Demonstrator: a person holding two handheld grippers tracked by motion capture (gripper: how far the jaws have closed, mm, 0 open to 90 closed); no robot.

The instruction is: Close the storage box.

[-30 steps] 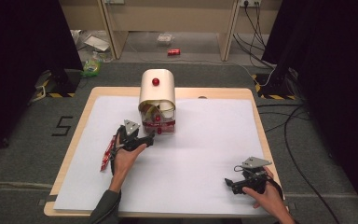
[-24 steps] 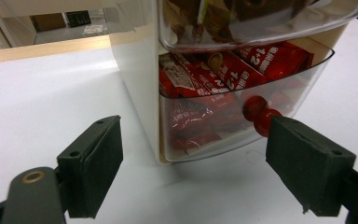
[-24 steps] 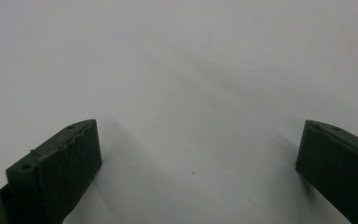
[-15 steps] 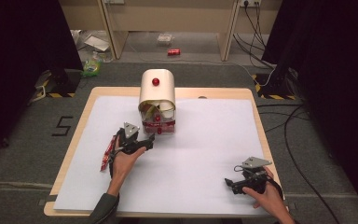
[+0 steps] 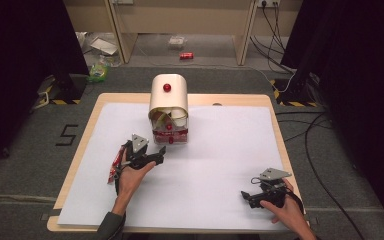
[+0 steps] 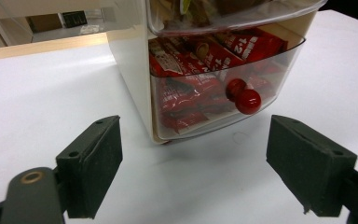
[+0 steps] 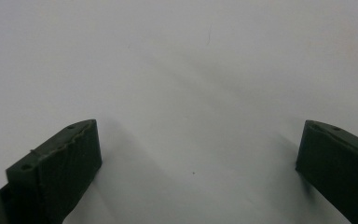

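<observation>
Right gripper (image 5: 245, 196), lower right of the high view: resting on the white tabletop (image 5: 220, 165), fingers (image 7: 56, 172) spread wide, nothing between them.

Left gripper (image 5: 161, 152), centre left: fingers (image 6: 91, 161) wide open, empty, aimed at the snack cabinet (image 5: 168, 107) just ahead. Lower drawer (image 6: 223, 93) at upper centre of the left gripper view, its red knob (image 6: 248, 101) between the finger lines but farther off.

Judgement: step in hand is gripping the knob. Advance level, centre the knob, close gently, pull straight so the light cabinet does not slide.

The left gripper view shows the red wrappers inside the clear drawer; the high view adds a red packet (image 5: 115, 167) beside the left hand and the cabinet's top knob (image 5: 167, 87).
</observation>
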